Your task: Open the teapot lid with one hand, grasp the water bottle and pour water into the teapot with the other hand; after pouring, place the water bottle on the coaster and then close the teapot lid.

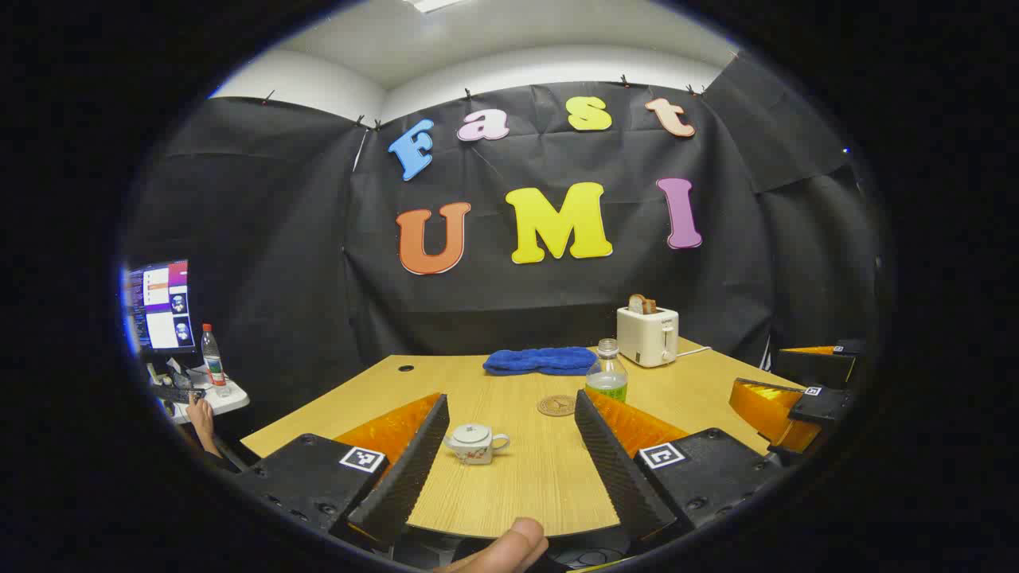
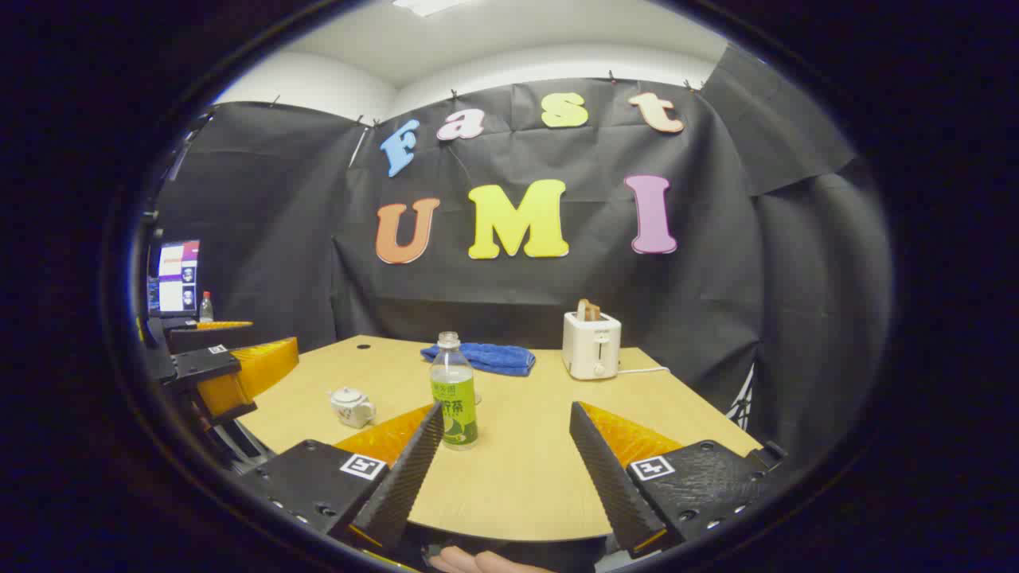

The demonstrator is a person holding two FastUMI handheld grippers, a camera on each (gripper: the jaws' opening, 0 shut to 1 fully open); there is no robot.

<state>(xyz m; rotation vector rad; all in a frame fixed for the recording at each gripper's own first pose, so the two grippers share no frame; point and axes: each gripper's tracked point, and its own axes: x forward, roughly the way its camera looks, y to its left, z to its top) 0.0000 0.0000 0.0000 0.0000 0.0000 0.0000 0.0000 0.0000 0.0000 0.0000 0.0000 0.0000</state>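
- Left gripper view: the left hand-held gripper (image 1: 509, 446) is spread wide with nothing between its fingers, held back from the near edge of the tabletop (image 1: 541, 485). The teapot (image 1: 475, 442) sits on the wood between the fingers but farther off, lid (image 1: 470, 432) on. Beyond it lies the coaster (image 1: 556, 405), and just right of that stands the bottle (image 1: 607, 371). A blue cloth (image 1: 541, 360) and a toaster (image 1: 648, 334) sit at the far side. The right hand-held gripper (image 1: 788, 398) shows at the right edge.
- Right gripper view: the right hand-held gripper (image 2: 505, 450) is likewise wide apart and empty. The bottle (image 2: 454, 391) stands upright ahead, nearer its left finger; the teapot (image 2: 351, 405) is off to the left.
- Step, as I judge it: nothing is grasped yet, so the lid-opening comes first.
- Next move calls for the left hand-held gripper to advance and drop onto the lid knob, while the right shifts slightly left to centre on the bottle.
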